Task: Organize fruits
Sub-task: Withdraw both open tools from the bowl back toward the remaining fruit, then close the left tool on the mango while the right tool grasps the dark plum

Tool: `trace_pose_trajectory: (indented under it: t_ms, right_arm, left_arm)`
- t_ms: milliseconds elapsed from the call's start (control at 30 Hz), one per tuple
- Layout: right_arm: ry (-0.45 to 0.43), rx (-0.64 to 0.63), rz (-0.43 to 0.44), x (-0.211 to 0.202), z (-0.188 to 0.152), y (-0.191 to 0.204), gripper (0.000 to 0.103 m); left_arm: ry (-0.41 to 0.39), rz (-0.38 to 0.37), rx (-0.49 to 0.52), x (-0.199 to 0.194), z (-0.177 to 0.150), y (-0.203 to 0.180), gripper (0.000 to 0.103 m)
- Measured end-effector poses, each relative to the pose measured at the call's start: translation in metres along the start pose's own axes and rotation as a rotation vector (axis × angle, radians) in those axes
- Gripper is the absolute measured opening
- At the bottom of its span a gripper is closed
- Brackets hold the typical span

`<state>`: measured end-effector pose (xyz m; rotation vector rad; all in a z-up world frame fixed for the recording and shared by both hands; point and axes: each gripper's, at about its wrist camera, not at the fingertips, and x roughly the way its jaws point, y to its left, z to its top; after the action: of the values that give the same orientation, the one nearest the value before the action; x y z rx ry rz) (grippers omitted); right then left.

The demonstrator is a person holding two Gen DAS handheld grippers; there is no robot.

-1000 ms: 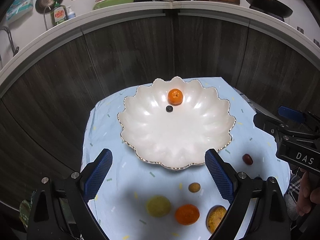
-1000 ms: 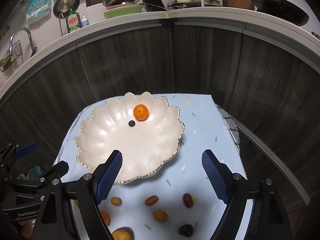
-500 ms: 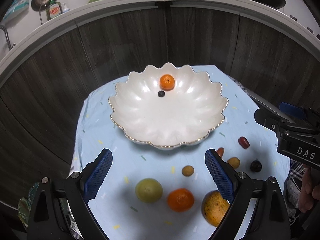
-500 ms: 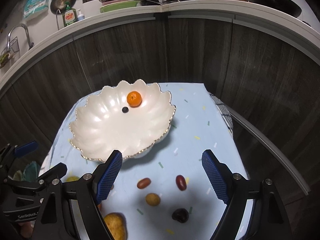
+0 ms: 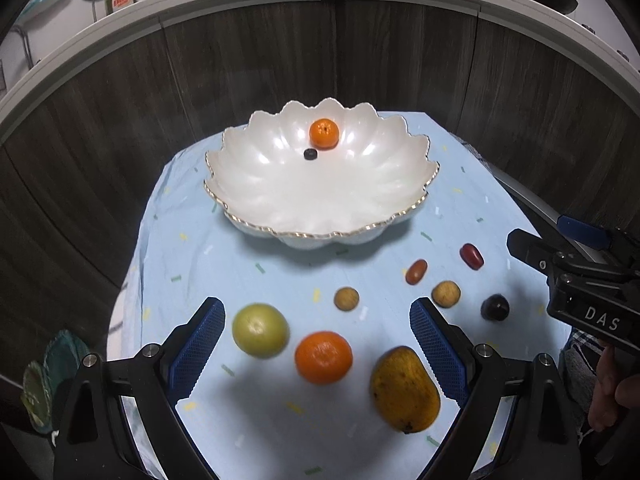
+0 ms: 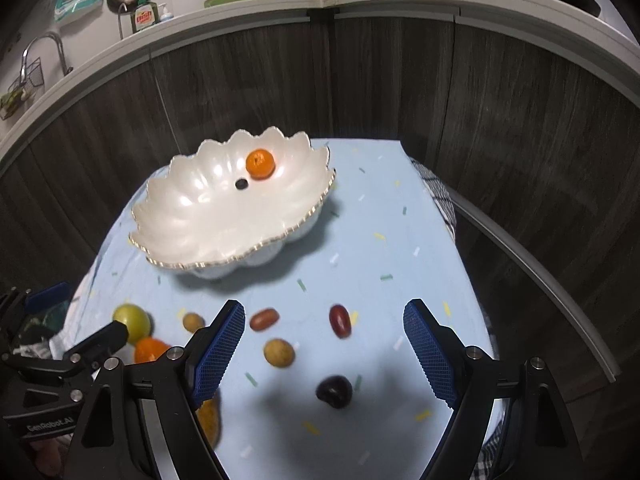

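Left wrist view: your left gripper (image 5: 316, 344) hangs with jaws apart over the green fruit (image 5: 260, 330), orange (image 5: 323, 357) and mango (image 5: 404, 390) on the blue cloth (image 5: 240, 272); your right gripper (image 6: 324, 344) gapes empty above the dark plum (image 6: 334, 391), near the white bowl (image 6: 192, 220).
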<state>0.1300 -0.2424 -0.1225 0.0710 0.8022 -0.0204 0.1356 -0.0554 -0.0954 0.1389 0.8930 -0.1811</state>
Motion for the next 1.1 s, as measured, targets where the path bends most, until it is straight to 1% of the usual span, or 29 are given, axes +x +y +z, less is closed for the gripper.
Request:
trace_pose_trajectory:
  t_ms: [267, 533, 1100]
  right_arm:
    - [0.017, 0.004, 0.010, 0.004, -0.017, -0.011, 0.082]
    - [0.029, 0.018, 0.015, 0.008, -0.029, -0.017, 0.082]
    - [0.047, -0.002, 0.011, 0.019, -0.044, -0.017, 0.082]
  left_arm:
    - [0.015, -0.007, 0.003, -0.001, -0.018, -0.017, 0.095]
    - [0.006, -0.014, 0.009, -0.002, -0.030, -0.028, 0.095]
    - [0.057, -0.036, 0.007, 0.014, -0.055, -0.042, 0.095]
